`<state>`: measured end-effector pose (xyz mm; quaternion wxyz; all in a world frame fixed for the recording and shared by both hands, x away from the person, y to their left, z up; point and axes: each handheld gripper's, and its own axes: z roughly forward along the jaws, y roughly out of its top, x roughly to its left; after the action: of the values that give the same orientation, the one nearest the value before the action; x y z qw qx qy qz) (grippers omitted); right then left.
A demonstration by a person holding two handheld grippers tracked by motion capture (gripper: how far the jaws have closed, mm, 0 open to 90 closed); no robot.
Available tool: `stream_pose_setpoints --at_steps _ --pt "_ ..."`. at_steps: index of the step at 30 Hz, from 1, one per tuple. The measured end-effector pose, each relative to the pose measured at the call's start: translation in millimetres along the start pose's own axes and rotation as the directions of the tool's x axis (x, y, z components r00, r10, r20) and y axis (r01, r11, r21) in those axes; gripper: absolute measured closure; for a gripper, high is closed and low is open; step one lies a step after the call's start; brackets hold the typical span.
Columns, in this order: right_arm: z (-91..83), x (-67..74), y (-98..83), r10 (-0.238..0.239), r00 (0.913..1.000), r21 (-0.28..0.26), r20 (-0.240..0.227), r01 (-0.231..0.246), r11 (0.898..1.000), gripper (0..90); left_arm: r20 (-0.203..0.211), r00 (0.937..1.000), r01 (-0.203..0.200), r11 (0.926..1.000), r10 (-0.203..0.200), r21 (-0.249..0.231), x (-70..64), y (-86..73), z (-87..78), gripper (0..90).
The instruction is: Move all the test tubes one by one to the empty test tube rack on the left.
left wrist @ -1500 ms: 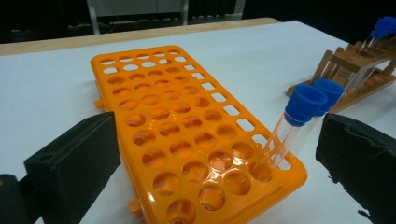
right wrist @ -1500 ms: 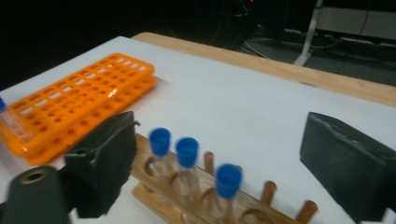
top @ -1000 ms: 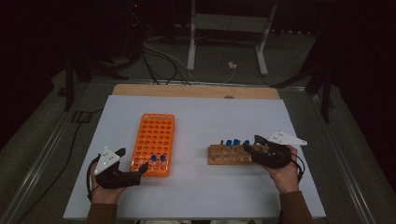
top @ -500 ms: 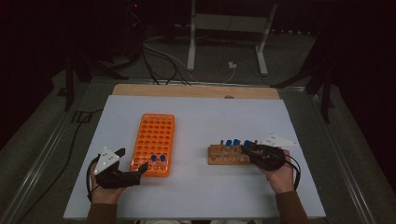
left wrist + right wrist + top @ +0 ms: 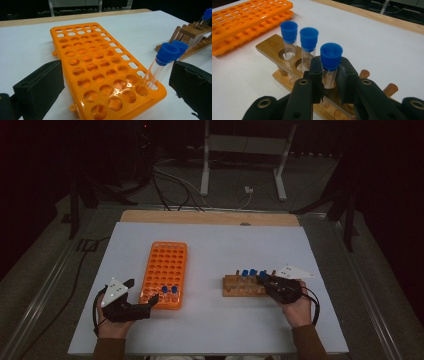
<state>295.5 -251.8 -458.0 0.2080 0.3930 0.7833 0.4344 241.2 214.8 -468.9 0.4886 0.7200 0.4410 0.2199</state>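
An orange tube rack (image 5: pixel 165 265) lies left of centre, with two blue-capped tubes (image 5: pixel 169 291) in its near corner. My left gripper (image 5: pixel 144 291) stands open at that near end; in the left gripper view its black jaws flank the rack (image 5: pixel 100 72) and the leaning tubes (image 5: pixel 160 67) without touching them. To the right, a wooden rack (image 5: pixel 240 287) holds three blue-capped tubes. My right gripper (image 5: pixel 329 72) has just been closing, and its pads now press on the nearest tube (image 5: pixel 331 58), which stands in the wooden rack (image 5: pixel 269 48). Two more tubes (image 5: pixel 309 37) stand beside it.
Both racks sit on a white table sheet (image 5: pixel 215 245) with a wooden strip (image 5: pixel 210 217) along the far edge. Behind the table, a metal stand (image 5: pixel 205 165) and cables lie on the dark floor. A bare stretch of sheet separates the racks.
My right gripper edged in toward the wooden rack and its jaws closed on the nearest blue-capped tube. The left gripper and the orange rack have not moved.
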Motion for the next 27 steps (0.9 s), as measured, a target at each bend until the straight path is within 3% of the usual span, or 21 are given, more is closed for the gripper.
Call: stream_pose_setpoints --at_steps 12,27 --pt "-5.7 -0.7 4.0 0.003 1.0000 -0.015 0.008 -0.003 1.000 76.6 0.002 1.0000 -0.001 1.0000 0.001 0.000 0.1 -0.1 0.3 0.4" --pt "-16.2 2.3 21.6 -0.012 0.9999 -0.033 0.011 0.012 0.999 76.6 0.004 1.0000 -0.001 1.0000 0.001 -0.002 0.1 -0.2 0.2 0.4"
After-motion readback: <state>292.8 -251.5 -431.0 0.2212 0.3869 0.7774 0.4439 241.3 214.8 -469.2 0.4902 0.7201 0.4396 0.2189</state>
